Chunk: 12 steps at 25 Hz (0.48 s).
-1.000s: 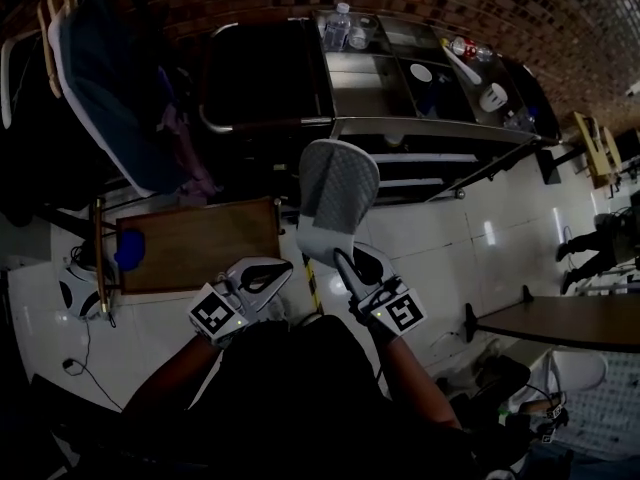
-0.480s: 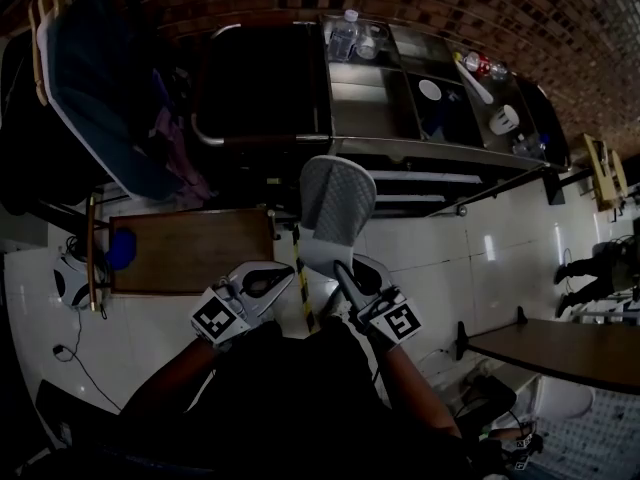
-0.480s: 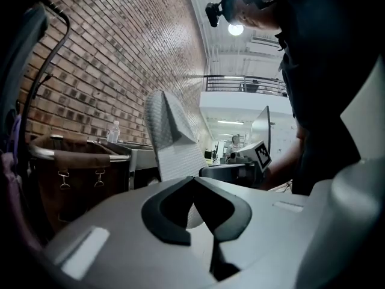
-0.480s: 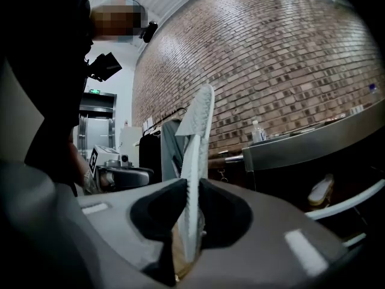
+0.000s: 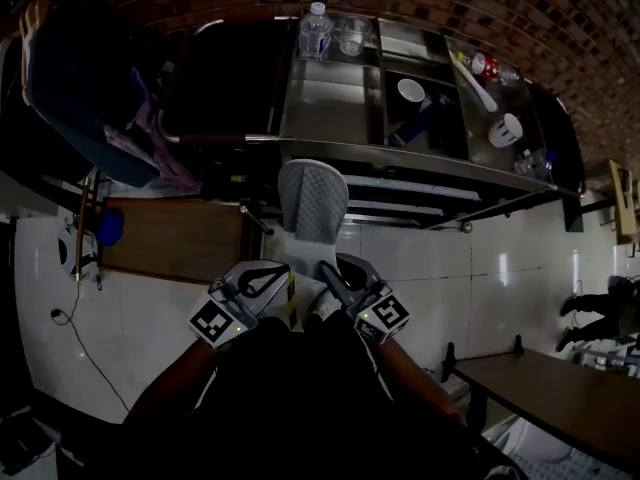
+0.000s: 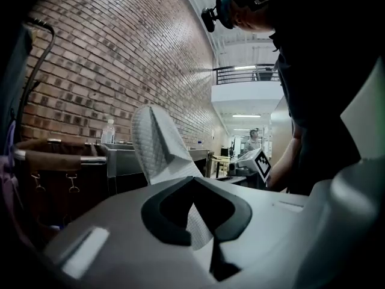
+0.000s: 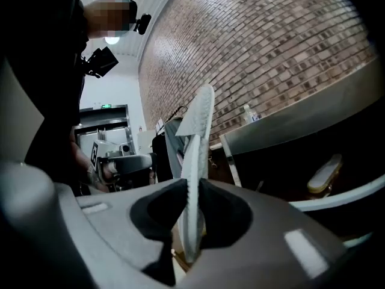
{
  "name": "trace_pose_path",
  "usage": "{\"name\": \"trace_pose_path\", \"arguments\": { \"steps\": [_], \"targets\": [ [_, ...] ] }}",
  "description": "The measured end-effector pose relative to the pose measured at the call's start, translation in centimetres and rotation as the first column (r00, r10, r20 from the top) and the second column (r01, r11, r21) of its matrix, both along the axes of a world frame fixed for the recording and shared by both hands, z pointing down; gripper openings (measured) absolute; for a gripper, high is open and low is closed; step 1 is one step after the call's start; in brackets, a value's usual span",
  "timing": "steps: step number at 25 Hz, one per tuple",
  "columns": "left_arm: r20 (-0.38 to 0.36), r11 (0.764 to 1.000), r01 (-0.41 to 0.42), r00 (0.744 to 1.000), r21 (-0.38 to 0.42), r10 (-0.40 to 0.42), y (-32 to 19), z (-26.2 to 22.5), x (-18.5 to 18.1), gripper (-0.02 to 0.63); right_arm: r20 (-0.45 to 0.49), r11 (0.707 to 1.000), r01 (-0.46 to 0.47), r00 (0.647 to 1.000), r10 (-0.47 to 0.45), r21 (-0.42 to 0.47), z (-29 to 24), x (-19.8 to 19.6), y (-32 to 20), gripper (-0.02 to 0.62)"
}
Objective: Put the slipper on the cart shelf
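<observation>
A grey-and-white slipper [image 5: 312,200] stands upright, toe up, in front of the steel cart [image 5: 330,93]. My right gripper [image 5: 325,273] is shut on its lower edge; in the right gripper view the thin sole [image 7: 195,155] is pinched between the dark pads. My left gripper [image 5: 283,268] hangs just left of the slipper, shut, with nothing between its jaws. In the left gripper view the slipper [image 6: 157,149] rises beyond the closed tips. The cart's lower shelves [image 5: 400,183] lie right behind the slipper.
The cart's top holds a water bottle [image 5: 314,30], a glass [image 5: 352,36] and a white cup [image 5: 410,90]. A wooden board [image 5: 170,240] lies at the left and a blue padded frame [image 5: 80,78] beyond it. A brown table [image 5: 560,398] stands at the lower right. A pale long object [image 7: 325,173] rests on a cart shelf.
The cart has come nearer and shifted left in the head view. The slipper, still in the right gripper, now stands closer to the cart's shelves. Both grippers keep their jaw positions.
</observation>
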State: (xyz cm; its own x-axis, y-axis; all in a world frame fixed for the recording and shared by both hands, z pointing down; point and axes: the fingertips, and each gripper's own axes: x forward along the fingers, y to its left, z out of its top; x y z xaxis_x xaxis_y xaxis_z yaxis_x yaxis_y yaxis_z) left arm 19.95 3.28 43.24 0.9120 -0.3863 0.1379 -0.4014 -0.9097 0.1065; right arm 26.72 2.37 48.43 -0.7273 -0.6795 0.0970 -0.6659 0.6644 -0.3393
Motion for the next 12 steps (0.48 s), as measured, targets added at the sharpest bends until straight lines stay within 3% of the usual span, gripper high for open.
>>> {"name": "trace_pose_path", "arguments": {
  "steps": [7, 10, 12],
  "targets": [
    [0.039, 0.999, 0.043, 0.998, -0.003, -0.043, 0.5, 0.5, 3.5, 0.005, 0.059, 0.987, 0.071, 0.996, -0.063, -0.147, 5.8, 3.1, 1.7, 0.066],
    [0.052, 0.999, 0.051, 0.997, -0.019, -0.05, 0.1, 1.1, 3.6, 0.005, 0.103, 0.964, 0.096, 0.992, -0.073, -0.249, 8.9, 3.0, 2.3, 0.066],
    [0.052, 0.998, 0.048, 0.998, -0.031, -0.046, -0.3, 1.6, 3.7, 0.005, 0.159, 0.937, 0.084, 0.987, -0.031, -0.338, 10.6, 3.2, 2.2, 0.066]
  ]
}}
